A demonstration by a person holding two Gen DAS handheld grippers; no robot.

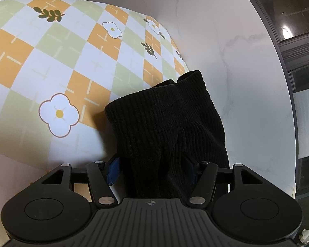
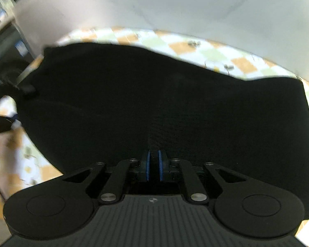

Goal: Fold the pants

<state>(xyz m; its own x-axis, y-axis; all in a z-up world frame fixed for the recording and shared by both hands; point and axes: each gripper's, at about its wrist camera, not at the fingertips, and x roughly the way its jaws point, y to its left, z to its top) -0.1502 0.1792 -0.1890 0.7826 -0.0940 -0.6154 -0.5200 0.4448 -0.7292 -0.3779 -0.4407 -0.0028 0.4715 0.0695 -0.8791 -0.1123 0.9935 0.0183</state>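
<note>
The black ribbed pants run forward from my left gripper, bunched thickly between its blue pads. The jaws stand fairly wide but press on the bundle from both sides, and the cloth covers most of the right pad. In the right wrist view the pants spread as a broad dark sheet over the checked mat. My right gripper has its blue pads nearly together, with a ridge of the black cloth pinched between them.
A checked mat with orange, green and white squares and flower prints lies on a round white marble table. The table's edge curves along the right, with dark furniture beyond. At the left of the right wrist view things are blurred.
</note>
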